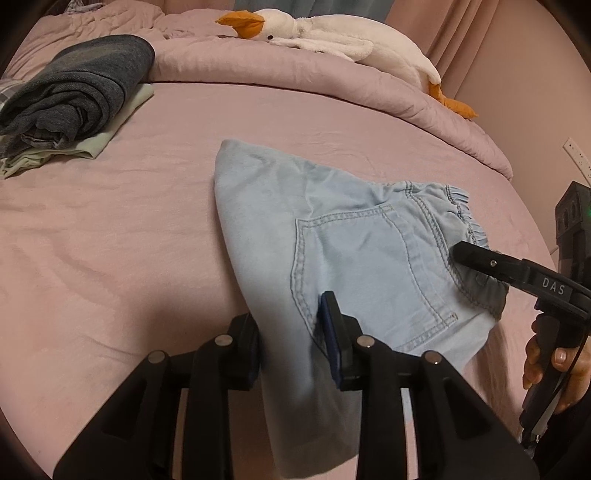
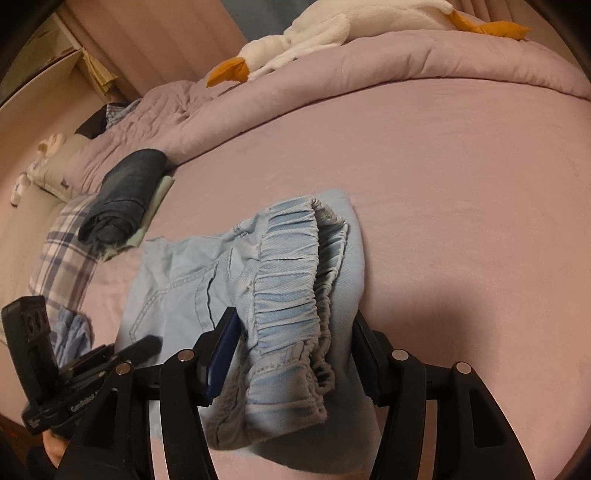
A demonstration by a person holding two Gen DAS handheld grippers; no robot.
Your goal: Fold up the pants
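Light blue denim pants (image 1: 351, 251) lie folded on the pink bed sheet (image 1: 110, 221), back pocket facing up. My left gripper (image 1: 290, 338) straddles the near fold of the pants, jaws partly apart, with cloth filling the gap and no visible squeeze. In the right wrist view the elastic waistband (image 2: 288, 266) bunches up between the wide-set fingers of my right gripper (image 2: 295, 332); its pads stand beside the cloth without pinching it. A finger (image 1: 469, 256) of the right gripper rests by the waistband in the left wrist view.
A folded dark grey garment (image 1: 74, 92) sits on a pale green one at the back left. A white plush goose (image 1: 332, 33) lies on the rolled pink duvet (image 1: 258, 74). A plaid pillow (image 2: 62, 243) is at the left. A hand (image 1: 554, 365) holds the right gripper's handle.
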